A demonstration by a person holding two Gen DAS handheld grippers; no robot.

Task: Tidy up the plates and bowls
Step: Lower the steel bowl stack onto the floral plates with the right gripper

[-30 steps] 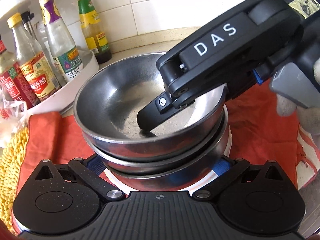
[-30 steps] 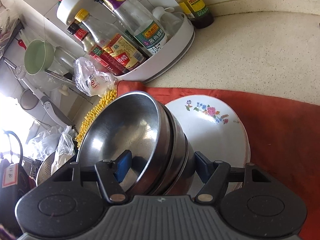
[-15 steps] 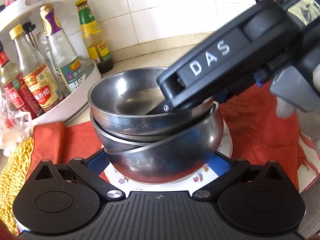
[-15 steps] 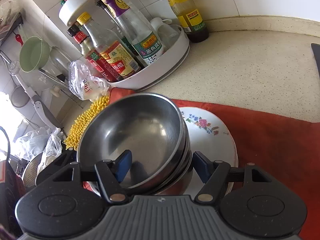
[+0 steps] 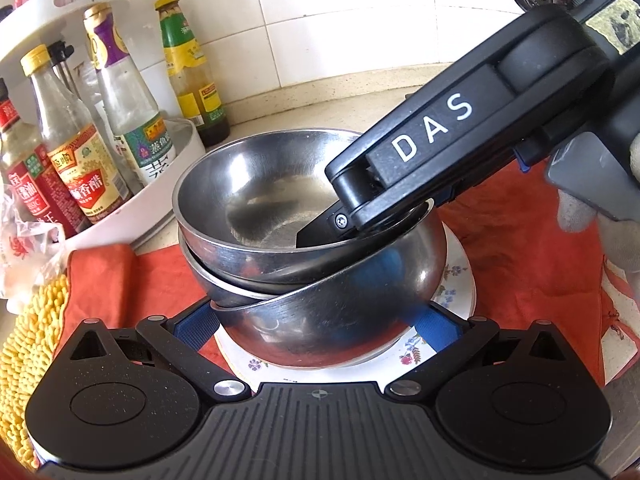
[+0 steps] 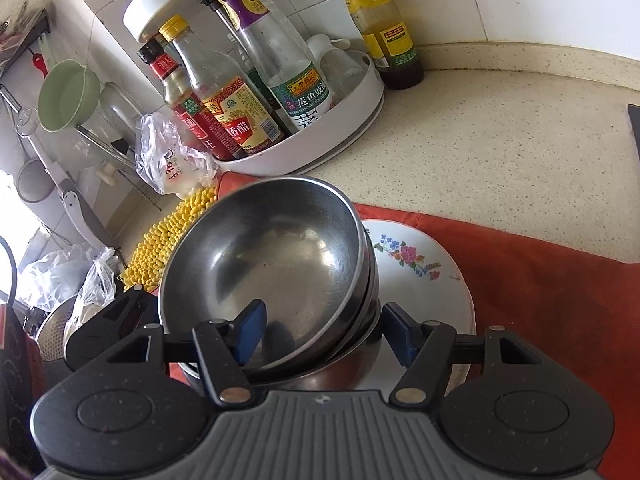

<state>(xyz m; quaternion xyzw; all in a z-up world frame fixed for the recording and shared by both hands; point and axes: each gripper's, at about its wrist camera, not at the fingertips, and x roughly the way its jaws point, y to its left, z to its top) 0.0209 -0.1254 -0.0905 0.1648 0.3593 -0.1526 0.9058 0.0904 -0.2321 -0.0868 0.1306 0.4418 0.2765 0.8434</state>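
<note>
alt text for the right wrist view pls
The right gripper, jaws open, straddles the near rim of a tilted stack of steel bowls sitting on a floral plate over a red cloth, with a white condiment rack behind.

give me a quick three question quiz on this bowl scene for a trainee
1. True or false: the steel bowls stand on the floral plate.
2. Which gripper has a finger inside the top bowl?
3. Under the plate lies: A red cloth, B wooden board, C metal tray.
Key: 1 true; 2 the right gripper; 3 A.
</note>
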